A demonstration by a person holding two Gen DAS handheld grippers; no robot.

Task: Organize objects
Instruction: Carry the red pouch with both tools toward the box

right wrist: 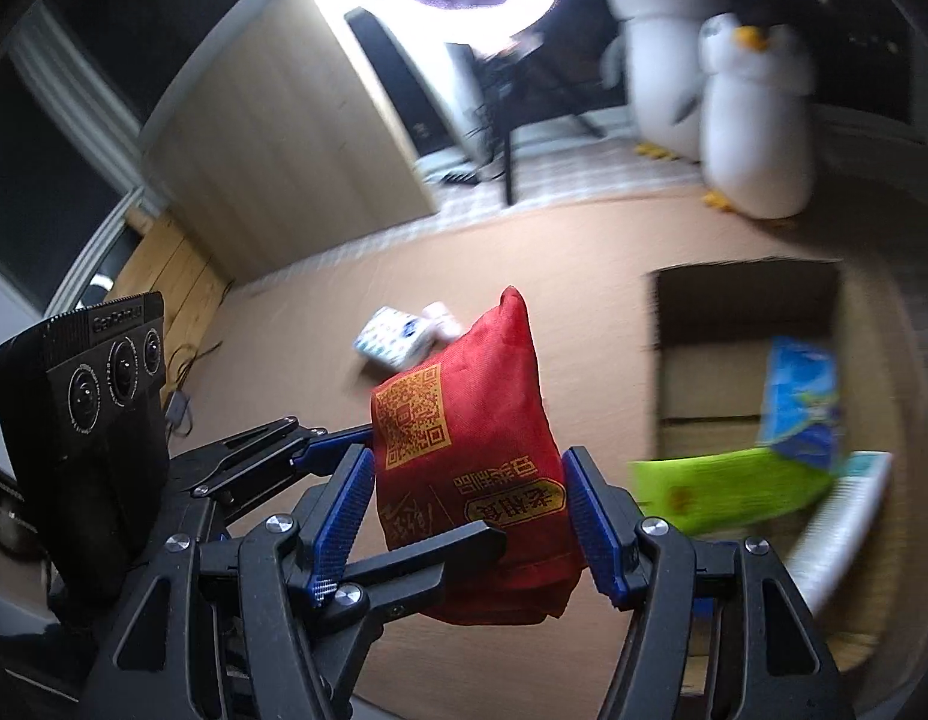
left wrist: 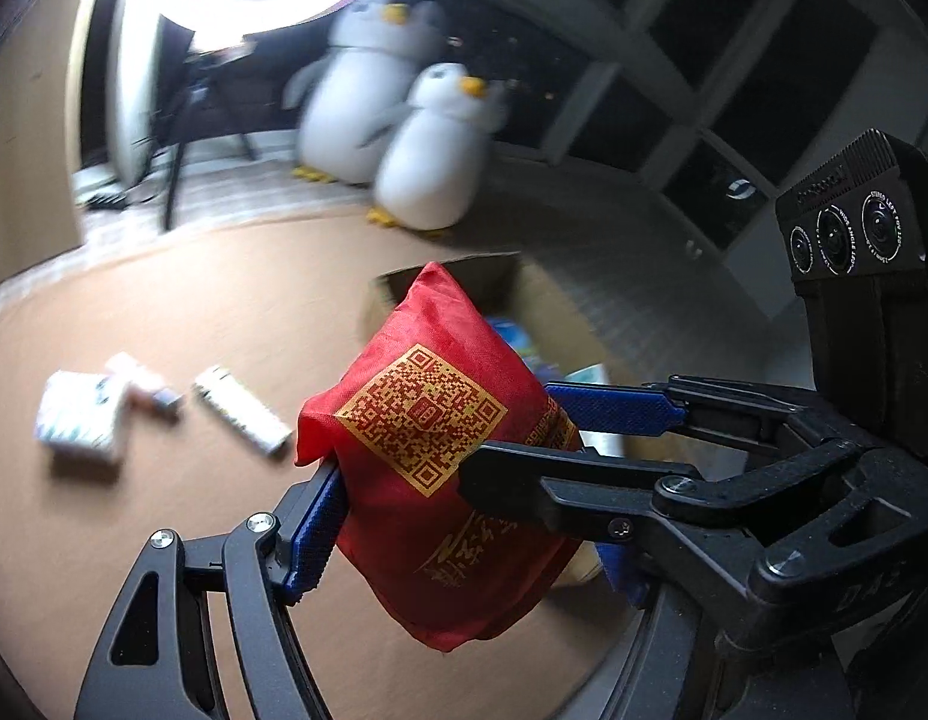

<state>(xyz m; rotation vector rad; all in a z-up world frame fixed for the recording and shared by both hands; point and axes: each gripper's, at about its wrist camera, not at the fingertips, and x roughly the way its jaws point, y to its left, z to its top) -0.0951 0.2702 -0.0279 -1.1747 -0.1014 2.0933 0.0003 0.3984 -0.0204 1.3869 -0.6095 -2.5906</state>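
At the far left of the table, three loose items were seen unsorted: a white carton, a small pink item touching it, and a white stick-shaped pack just beside them. These were judged to be the work that remained.

In the middle, a red pouch with a gold code square was held clear of the table, upright and slightly tilted. The left gripper was closed on its lower part, one blue pad pressed to the pouch's left edge. The right gripper was also closed on it, its blue pads touching both sides of the pouch. A two-handed carry, or a hand-over, was judged to be under way.

To the right, an open cardboard box was seen holding a blue packet, a green packet and a white pack, so the sorting was judged partly done.

Bare tabletop lay between the pouch and the box, so the path was thought open. The box's near wall would have to be cleared. The table's far edge lay well beyond, with two plush penguins behind it.
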